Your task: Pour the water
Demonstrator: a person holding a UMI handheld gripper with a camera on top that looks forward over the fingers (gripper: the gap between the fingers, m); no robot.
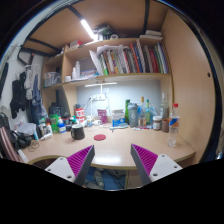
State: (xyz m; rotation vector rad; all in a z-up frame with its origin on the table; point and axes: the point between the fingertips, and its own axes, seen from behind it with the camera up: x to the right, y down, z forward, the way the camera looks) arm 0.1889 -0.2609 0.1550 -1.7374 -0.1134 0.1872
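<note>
Though open, gripper (113,160); bottles (150,113) indistinct

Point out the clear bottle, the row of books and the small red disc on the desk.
clear bottle (173,128), gripper view, on its body
row of books (130,60), gripper view, on the spines
red disc (99,138), gripper view, on its top face

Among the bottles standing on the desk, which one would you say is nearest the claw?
The clear bottle with the red cap, at the desk's right end. The other bottles stand farther back by the wall. The open claw holds nothing.
</note>
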